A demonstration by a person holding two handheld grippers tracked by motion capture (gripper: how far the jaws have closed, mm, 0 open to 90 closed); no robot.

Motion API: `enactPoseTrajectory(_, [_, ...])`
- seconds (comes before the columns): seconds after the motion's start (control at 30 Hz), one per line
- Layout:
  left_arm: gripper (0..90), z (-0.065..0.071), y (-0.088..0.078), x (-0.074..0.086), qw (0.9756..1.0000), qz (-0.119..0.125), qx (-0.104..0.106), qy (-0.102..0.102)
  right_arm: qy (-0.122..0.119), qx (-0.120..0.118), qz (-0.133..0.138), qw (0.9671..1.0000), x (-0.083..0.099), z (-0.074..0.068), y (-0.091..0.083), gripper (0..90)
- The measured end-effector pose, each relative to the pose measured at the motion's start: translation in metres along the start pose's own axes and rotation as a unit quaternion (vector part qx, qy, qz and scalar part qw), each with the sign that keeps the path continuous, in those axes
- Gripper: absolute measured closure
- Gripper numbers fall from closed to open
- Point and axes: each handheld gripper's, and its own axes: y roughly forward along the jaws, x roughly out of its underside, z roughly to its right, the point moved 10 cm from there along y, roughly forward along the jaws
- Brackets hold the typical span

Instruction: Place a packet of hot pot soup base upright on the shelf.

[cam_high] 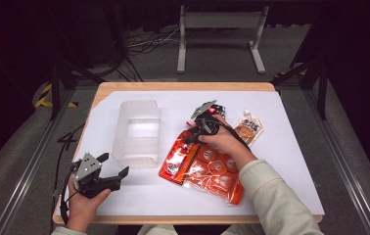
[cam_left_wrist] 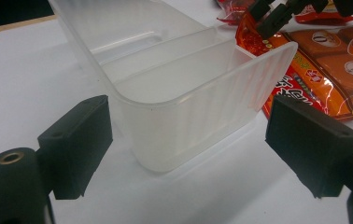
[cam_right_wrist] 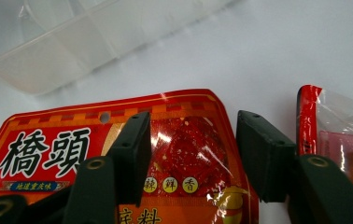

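Note:
A red sachet with Chinese print (cam_high: 177, 157) (cam_right_wrist: 48, 149) lies flat on the white table cover, right of a clear plastic container (cam_high: 139, 131) (cam_left_wrist: 174, 84). My right gripper (cam_high: 191, 138) (cam_right_wrist: 193, 126) points down at the sachet's top corner. Its jaws stand partly apart, one over the print and one at the sachet's edge, and neither pad presses on it. My left gripper (cam_high: 114, 164) (cam_left_wrist: 193, 116) rests near the front left of the table. It is wide open, faces the container's near end and holds nothing.
A clear bag of orange packets (cam_high: 216, 175) (cam_left_wrist: 347, 51) lies partly under the person's right forearm. A small pouch (cam_high: 248, 128) lies farther right. The white cover (cam_high: 290, 147) has bare room on the right and along the front edge.

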Motion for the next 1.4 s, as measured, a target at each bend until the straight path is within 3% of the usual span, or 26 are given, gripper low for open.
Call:
enactPoseTrajectory(0.2, [15.3,0.0,0.001,0.001,1.0,-0.001,0.0,0.0,-0.048,0.012,-0.024,0.9985,0.002,-0.002,-0.005,60.2])
enactPoseTrajectory(0.33, [15.3,0.0,0.001,0.001,1.0,-0.003,0.0,0.003,-0.055,0.005,-0.038,0.9978,0.0,-0.004,-0.004,66.1])
enactPoseTrajectory(0.5, [15.3,0.0,0.001,0.001,1.0,-0.003,0.0,0.002,-0.084,0.007,-0.049,0.9952,0.0,-0.006,0.006,69.0])
enactPoseTrajectory(0.63, [15.3,-0.001,0.0,0.002,1.0,-0.002,0.0,-0.001,-0.085,0.01,-0.058,0.9947,0.0,-0.004,0.01,77.0])
enactPoseTrajectory(0.8, [15.3,-0.001,-0.001,0.003,1.0,-0.002,-0.003,-0.001,-0.119,0.032,-0.079,0.9892,0.005,-0.001,0.017,80.3])
enactPoseTrajectory(0.9, [15.3,-0.001,-0.001,0.003,1.0,-0.003,-0.004,-0.002,-0.118,0.024,-0.075,0.9898,0.006,-0.001,0.017,81.3])
enactPoseTrajectory(1.13, [15.3,-0.001,0.0,0.004,1.0,-0.006,-0.005,-0.001,-0.126,0.032,-0.075,0.9887,0.005,-0.001,0.017,87.4])
enactPoseTrajectory(1.23, [15.2,-0.001,0.0,0.004,1.0,-0.007,-0.005,-0.001,-0.117,0.033,-0.072,0.9899,0.005,-0.001,0.018,89.8])
enactPoseTrajectory(1.33, [15.2,-0.001,0.0,0.004,1.0,-0.006,-0.005,0.0,-0.093,0.03,-0.058,0.9935,0.006,-0.001,0.018,90.0])
enactPoseTrajectory(1.4, [15.3,-0.002,-0.001,0.004,1.0,-0.005,-0.005,0.001,-0.092,0.039,-0.058,0.9933,0.006,-0.002,0.018,90.0])
